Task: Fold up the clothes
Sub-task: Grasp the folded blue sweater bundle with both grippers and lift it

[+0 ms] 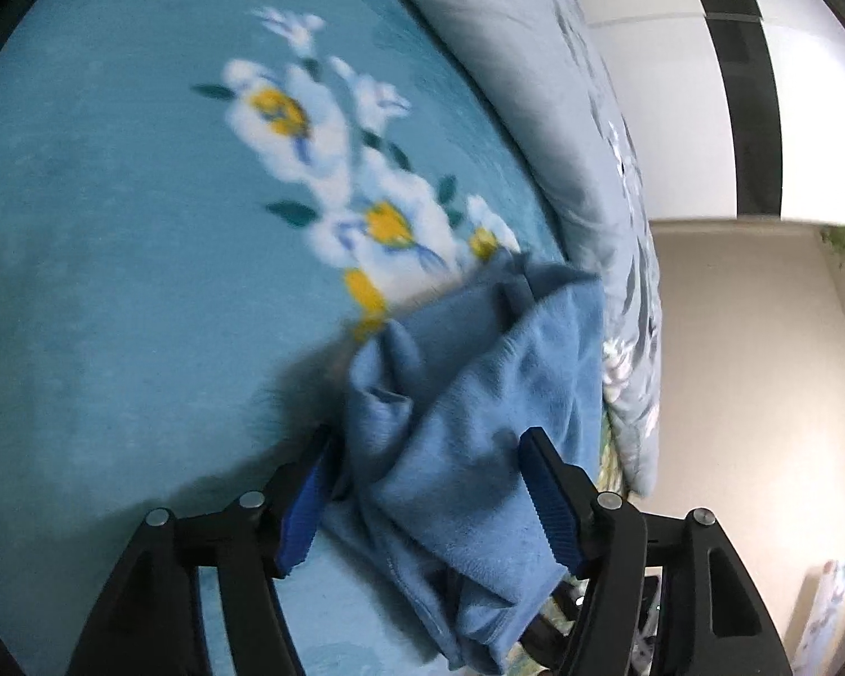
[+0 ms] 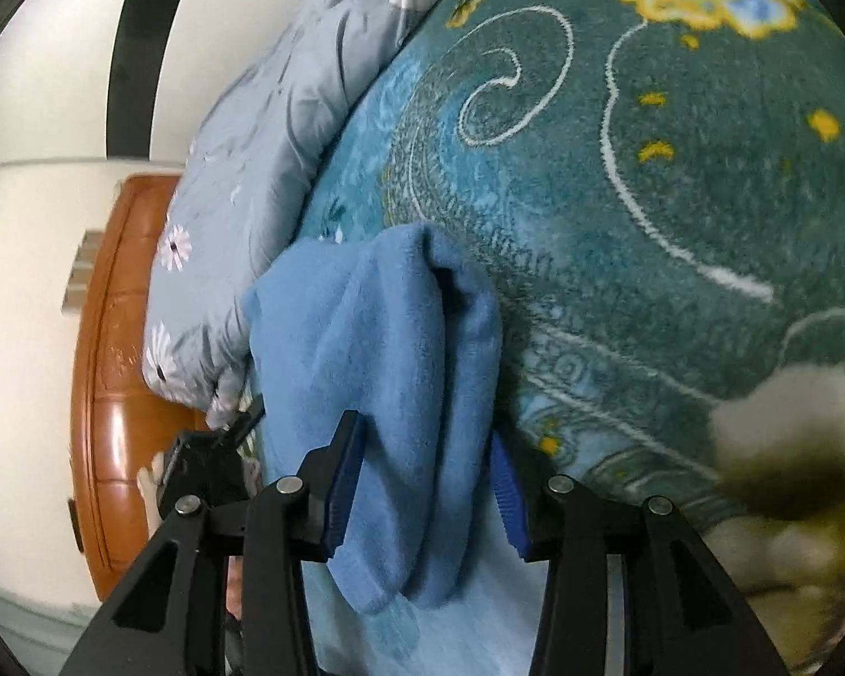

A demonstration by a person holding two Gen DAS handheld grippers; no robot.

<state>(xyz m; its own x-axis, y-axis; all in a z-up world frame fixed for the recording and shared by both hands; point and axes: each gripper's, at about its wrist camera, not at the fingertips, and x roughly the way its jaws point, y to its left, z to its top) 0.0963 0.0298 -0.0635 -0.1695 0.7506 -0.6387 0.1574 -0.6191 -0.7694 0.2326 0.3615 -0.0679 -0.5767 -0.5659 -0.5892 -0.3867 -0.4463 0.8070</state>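
Ribbed blue jaws around fleecy blue garment (image 1: 467,428)

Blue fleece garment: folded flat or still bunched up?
Bunched. The blue fleece garment lies crumpled in loose ridges on the floral blanket, between both grippers' fingers.

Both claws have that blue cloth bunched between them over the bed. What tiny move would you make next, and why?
Probably lower it and spread it flat: the blue cloth hangs crumpled between the open left gripper and right gripper, above the floral blanket.
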